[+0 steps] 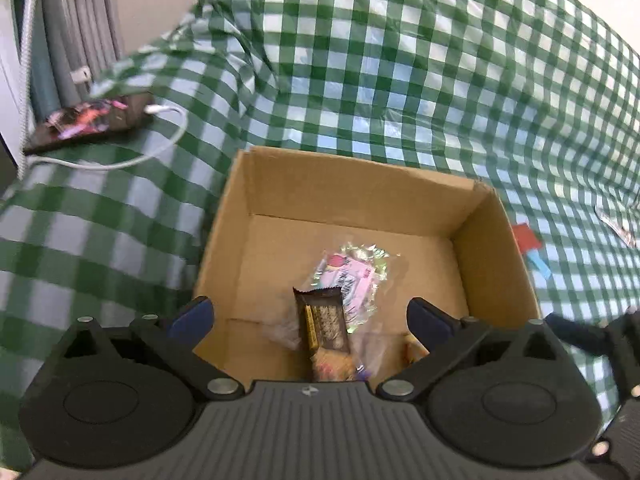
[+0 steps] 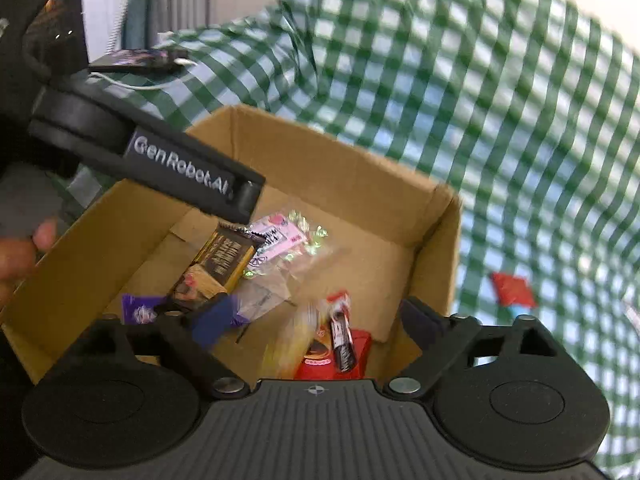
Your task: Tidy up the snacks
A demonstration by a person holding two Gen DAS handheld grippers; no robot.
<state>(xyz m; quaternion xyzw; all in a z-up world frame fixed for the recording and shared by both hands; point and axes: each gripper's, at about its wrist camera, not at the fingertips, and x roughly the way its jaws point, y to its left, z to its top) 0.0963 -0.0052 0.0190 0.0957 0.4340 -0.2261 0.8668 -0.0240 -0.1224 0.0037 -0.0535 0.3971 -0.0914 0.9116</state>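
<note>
Cardboard box (image 1: 360, 196) fills the space below and ahead of both tools, sitting on the green checked cloth (image 1: 400, 60). Left gripper (image 1: 310, 322) hangs over it with jaws spread wide and nothing between them; a brown bar (image 1: 322, 320) and a pink iridescent packet (image 1: 352, 272) lie on the box floor just beneath. Right gripper (image 2: 316, 320) is likewise spread and empty, above a blurred yellow packet (image 2: 292, 340), a red pack (image 2: 356, 354) and a small dark stick (image 2: 342, 340).

Both drops look finished, so the better move is probably to lift straight up clear of the box walls before swinging out. Beyond the box's right wall a red scrap (image 1: 526, 236) waits on the cloth. Far left, a phone (image 1: 88, 122) and its white cable (image 1: 132, 156) lie well apart. The two tools are crowded together and could clash.
</note>
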